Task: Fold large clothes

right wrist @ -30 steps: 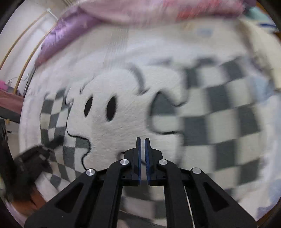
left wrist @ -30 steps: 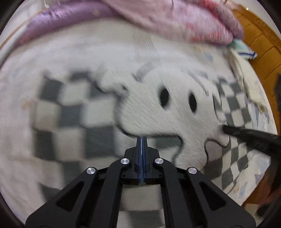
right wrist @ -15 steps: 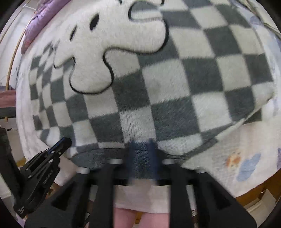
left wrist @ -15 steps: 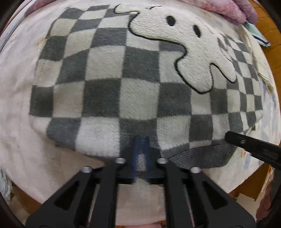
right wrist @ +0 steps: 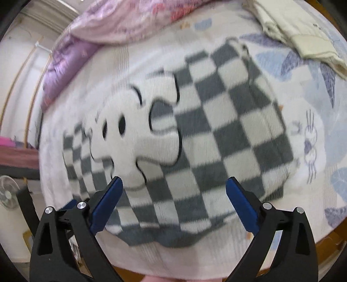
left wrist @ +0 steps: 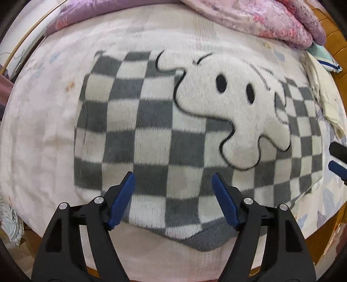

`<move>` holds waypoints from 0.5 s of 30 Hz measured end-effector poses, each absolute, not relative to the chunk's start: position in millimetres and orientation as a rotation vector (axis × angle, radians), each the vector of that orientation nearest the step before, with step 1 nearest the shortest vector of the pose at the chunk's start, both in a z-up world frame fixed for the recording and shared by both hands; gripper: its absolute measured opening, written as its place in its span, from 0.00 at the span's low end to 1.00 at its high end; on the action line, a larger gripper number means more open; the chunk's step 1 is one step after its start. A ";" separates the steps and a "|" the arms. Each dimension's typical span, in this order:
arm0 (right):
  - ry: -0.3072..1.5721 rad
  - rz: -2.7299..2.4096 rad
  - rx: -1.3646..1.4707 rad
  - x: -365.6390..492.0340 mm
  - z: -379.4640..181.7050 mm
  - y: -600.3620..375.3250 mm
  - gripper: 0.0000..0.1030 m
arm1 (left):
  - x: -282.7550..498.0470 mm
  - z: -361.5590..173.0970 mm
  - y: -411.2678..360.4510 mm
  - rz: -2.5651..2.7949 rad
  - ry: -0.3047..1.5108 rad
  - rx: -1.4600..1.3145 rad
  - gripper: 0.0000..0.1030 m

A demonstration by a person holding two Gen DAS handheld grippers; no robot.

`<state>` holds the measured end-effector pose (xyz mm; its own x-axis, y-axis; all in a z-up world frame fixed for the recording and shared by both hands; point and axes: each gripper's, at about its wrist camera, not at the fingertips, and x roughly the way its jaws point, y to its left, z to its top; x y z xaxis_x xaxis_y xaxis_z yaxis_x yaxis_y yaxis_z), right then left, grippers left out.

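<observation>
A grey-and-white checkered fleece sweater [left wrist: 151, 134] with a white fluffy dog patch [left wrist: 234, 108] lies folded flat on the bed; it also shows in the right wrist view [right wrist: 216, 138]. Its grey ribbed hem [left wrist: 208, 236] faces me. My left gripper [left wrist: 173, 180] is open and empty, just above the sweater's near edge. My right gripper [right wrist: 174, 184] is open and empty above the near hem; its tips show at the right edge of the left wrist view [left wrist: 338, 160].
Pale bedsheet [left wrist: 43, 134] under the sweater. Pink and purple quilts [left wrist: 260, 19] piled at the far side. A cream folded cloth [right wrist: 299, 32] lies far right. Wooden bed frame [left wrist: 338, 50] at the right. A fan [right wrist: 8, 193] stands left of the bed.
Both grippers were shut on the sweater's hem and have opened, letting it go. Both have pulled back, and the sweater now lies flat.
</observation>
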<state>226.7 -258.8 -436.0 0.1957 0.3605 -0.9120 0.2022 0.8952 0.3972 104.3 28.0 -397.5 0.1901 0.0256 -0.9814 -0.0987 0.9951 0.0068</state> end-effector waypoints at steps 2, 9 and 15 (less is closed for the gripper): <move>1.337 0.118 0.479 235.1 -430.4 -262.1 0.90 | 109.5 -390.4 30.0 0.101 1.350 -0.045 0.79; 1.318 0.039 0.337 276.8 -428.1 -301.8 0.90 | 132.9 -377.1 25.4 0.089 1.296 -0.029 0.81; 1.304 0.037 0.287 336.4 -435.3 -350.0 0.90 | 172.3 -382.3 17.2 0.098 1.310 -0.049 0.80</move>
<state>336.4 -350.0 -435.3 0.2684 0.1875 -0.9449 0.1340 0.9641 0.2294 172.3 17.2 -382.3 0.2541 0.0443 -0.9662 -0.1000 0.9948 0.0193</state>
